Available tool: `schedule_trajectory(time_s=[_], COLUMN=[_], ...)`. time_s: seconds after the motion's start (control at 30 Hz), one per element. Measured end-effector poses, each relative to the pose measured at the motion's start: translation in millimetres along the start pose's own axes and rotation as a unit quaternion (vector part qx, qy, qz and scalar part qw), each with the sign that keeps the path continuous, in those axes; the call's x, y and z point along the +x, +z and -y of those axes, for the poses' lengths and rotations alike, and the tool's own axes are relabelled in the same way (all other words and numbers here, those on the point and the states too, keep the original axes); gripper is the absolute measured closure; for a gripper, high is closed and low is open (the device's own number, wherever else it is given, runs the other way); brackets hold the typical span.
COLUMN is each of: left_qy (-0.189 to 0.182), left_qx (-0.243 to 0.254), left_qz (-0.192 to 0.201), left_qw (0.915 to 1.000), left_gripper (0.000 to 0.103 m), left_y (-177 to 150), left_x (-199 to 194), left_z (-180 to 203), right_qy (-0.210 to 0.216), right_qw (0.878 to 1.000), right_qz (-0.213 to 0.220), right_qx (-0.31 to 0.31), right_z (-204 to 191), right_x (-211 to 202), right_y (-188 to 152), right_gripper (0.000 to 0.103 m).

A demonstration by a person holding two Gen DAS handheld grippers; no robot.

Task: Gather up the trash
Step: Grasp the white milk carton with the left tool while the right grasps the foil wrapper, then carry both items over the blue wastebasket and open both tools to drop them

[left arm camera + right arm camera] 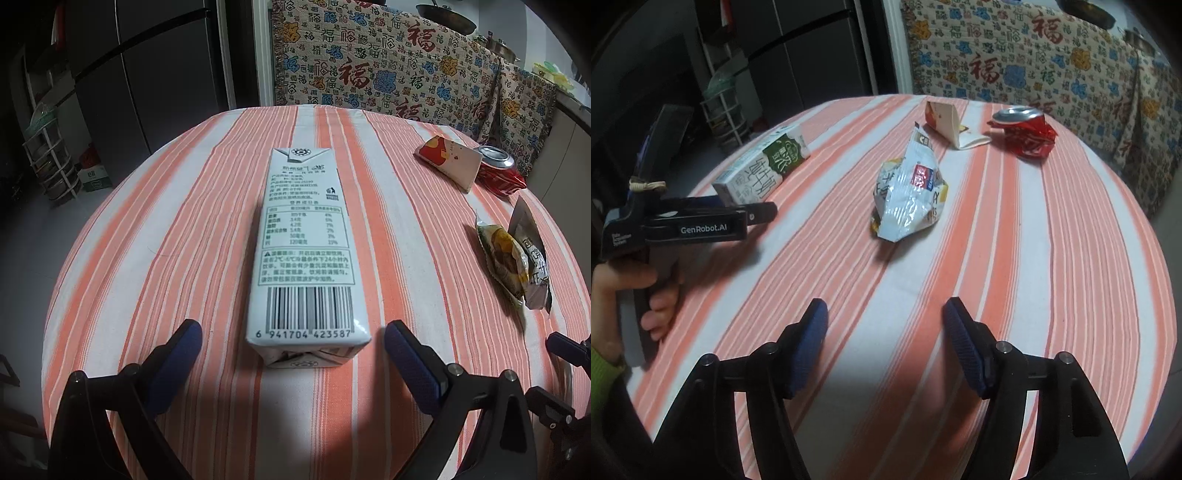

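A white milk carton lies flat on the striped tablecloth, its barcode end toward my left gripper. That gripper is open, one blue pad on each side of the carton's near end without touching it. In the right wrist view the same carton lies at the left beside the left gripper, held by a hand. My right gripper is open and holds nothing, short of a crumpled silver snack bag. Farther back lie a folded red-and-white paper box and a crushed red can.
A patterned cloth hangs behind the round table. A dark fridge and a white rack stand off the table's left side. The snack bag, paper box and can sit at the right in the left wrist view.
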State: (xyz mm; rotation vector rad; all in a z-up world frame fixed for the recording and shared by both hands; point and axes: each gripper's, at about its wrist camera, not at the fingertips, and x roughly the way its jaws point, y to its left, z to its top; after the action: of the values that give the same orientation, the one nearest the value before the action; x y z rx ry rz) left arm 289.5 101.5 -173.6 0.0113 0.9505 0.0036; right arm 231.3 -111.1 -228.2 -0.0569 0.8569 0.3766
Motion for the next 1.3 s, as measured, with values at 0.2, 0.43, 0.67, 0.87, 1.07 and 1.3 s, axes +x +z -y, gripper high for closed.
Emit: schedule_trajectory(time_s=[0.2, 0.43, 0.67, 0.87, 1.07, 1.3], left_qy=[-0.007, -0.082, -0.086, -0.072, -0.101, -0.146], left_qx=[0.003, 0.024, 0.008, 0.039, 0.046, 0.071], left_qz=[0.0, -0.007, -0.039, -0.07, -0.038, -0.018], left_qw=[1.0, 0.9963, 0.9955, 0.9942, 0.9931, 0.9866], left_gripper=[0.002, 0.004, 0.008, 0.065, 0.066, 0.066], left_y=[-1, 9, 45, 48, 35, 16], left_x=[-2, -16, -9, 0, -30, -64], left_z=[-1, -16, -26, -11, 5, 62], right_qy=[-0.028, -0.006, -0.023, 0.002, 0.011, 0.012], right_qw=[0.999, 1.0, 0.997, 0.993, 0.995, 0.996], right_qz=[-0.013, -0.017, -0.071, -0.096, -0.067, -0.049], right_qx=[-0.029, 0.002, 0.028, 0.063, 0.067, 0.078], right_z=[-11, 5, 17, 34, 48, 68], right_x=[5, -4, 30, 41, 0, -41], right_y=[0, 42, 95, 96, 75, 47], right_gripper=[0.024, 0.026, 0.027, 0.072, 0.083, 0.084])
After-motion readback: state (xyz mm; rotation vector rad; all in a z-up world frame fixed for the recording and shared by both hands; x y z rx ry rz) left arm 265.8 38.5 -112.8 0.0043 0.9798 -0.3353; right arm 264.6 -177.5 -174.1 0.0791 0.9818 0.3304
